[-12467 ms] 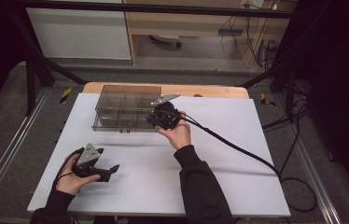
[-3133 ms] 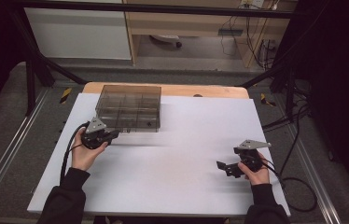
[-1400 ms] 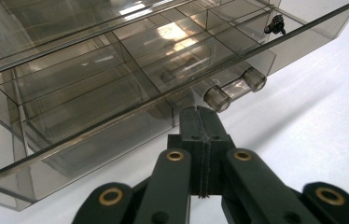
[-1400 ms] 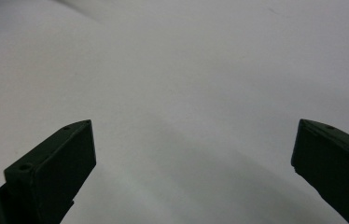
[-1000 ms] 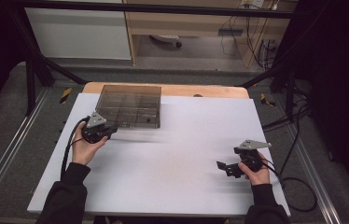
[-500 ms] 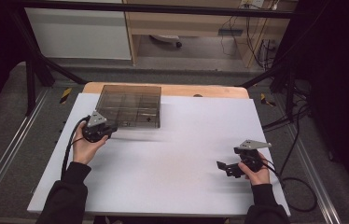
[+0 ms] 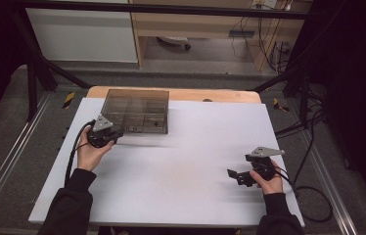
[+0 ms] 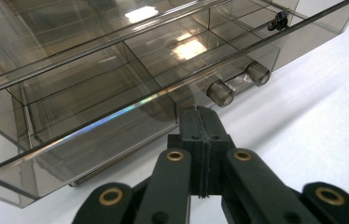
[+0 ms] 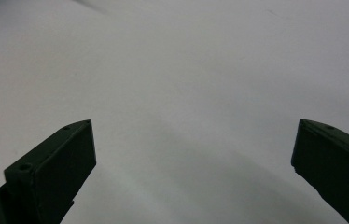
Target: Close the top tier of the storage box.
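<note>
A smoky clear plastic compartment box (image 7: pixel 134 110) stands at the back left of the white table (image 7: pixel 186 166), its lid down. My left gripper (image 7: pixel 118 133) is at the box's front left edge, jaws shut with nothing visible between them. In the left gripper view the shut tips (image 8: pixel 199 114) meet the box (image 8: pixel 93 93) just under the lid's front lip, beside a clear cylindrical latch (image 8: pixel 238 81). A small black part (image 8: pixel 280 21) lies in a far compartment. My right gripper (image 7: pixel 233 175) rests at the front right, open, over bare table (image 9: pixel 193 135).
Cables (image 7: pixel 73 152) trail from both grippers over the table's sides. A strip of wooden tabletop (image 7: pixel 210 95) shows behind the white sheet. Dark frame rails (image 7: pixel 5 166) run along the floor on either side.
Long before, the right gripper was at the box and the left lay at the front left; they have since swapped roles. Over the last second nothing has visibly moved.
</note>
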`<state>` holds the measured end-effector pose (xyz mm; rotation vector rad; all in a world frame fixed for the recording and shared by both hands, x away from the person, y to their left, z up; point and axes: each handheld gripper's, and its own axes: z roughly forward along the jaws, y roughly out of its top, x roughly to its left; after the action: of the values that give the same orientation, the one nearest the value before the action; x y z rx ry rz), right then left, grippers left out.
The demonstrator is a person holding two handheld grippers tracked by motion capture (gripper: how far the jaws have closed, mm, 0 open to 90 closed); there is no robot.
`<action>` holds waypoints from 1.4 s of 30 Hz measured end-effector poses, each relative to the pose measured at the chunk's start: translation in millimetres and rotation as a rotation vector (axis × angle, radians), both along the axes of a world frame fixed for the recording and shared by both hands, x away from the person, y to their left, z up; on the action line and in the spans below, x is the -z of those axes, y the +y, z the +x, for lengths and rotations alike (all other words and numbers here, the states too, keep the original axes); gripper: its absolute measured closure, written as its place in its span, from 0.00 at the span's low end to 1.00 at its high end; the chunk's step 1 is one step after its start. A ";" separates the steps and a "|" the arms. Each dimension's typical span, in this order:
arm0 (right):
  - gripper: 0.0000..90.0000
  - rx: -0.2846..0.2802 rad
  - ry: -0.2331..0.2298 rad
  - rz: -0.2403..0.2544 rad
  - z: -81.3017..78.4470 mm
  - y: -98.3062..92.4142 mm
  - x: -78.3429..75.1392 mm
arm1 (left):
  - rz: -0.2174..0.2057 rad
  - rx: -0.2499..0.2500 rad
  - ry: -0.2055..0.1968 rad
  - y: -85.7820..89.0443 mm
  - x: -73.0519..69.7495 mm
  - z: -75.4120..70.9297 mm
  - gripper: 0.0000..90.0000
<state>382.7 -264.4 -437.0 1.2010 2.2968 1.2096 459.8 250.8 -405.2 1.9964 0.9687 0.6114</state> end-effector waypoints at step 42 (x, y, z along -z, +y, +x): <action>0.01 -0.002 -0.002 0.000 -0.1 0.1 0.0 | 0.003 -0.023 -0.017 -4.0 3.5 14.6 1.00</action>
<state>382.6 -264.4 -437.0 1.1973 2.2967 1.2108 474.4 246.8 -408.7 1.9824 0.9821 0.6411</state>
